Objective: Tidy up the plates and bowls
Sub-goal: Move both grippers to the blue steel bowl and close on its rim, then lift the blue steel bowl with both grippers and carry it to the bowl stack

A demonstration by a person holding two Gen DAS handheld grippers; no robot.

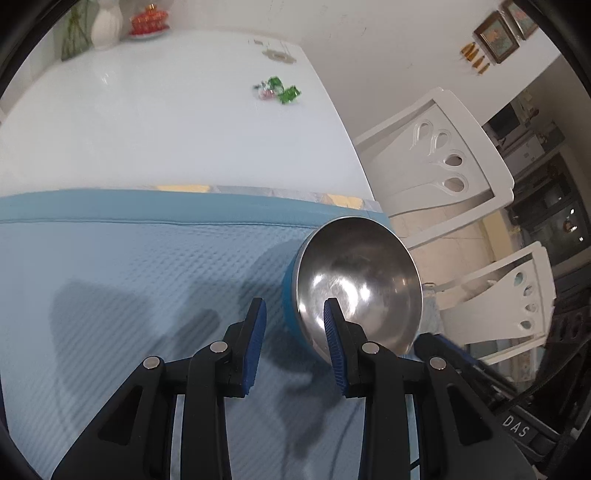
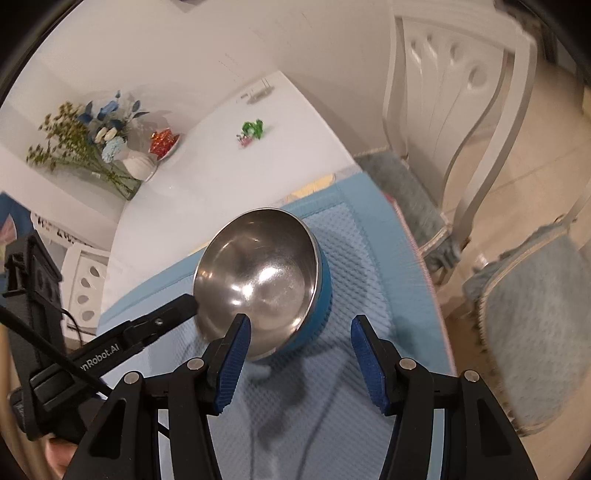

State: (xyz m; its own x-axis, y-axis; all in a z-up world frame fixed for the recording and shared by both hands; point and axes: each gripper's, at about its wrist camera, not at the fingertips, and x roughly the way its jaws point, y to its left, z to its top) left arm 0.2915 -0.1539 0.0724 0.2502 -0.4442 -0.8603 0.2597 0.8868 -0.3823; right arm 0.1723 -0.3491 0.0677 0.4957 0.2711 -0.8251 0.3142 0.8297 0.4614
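Observation:
A steel bowl [image 1: 354,280] with a blue outer wall sits on the light blue quilted mat [image 1: 129,277], near its far right corner. My left gripper [image 1: 295,306] is at the bowl's left side, jaws apart. Its right finger overlaps the bowl's inside and its left finger stands over the mat. From the right wrist view, one of its fingers [image 2: 173,314] reaches the bowl's [image 2: 258,273] left rim. My right gripper [image 2: 301,321] is open at the near side. Its left pad is in front of the rim and its right pad over the mat [image 2: 369,258]. Neither gripper presses on the bowl.
The mat lies on a white table [image 1: 147,129]. On the table are wrapped candies [image 1: 277,90], a white vase [image 1: 107,22] of flowers and a red dish [image 1: 149,22] at the far end. White chairs [image 1: 436,155] with blue cushions [image 2: 535,332] stand along the table's right edge.

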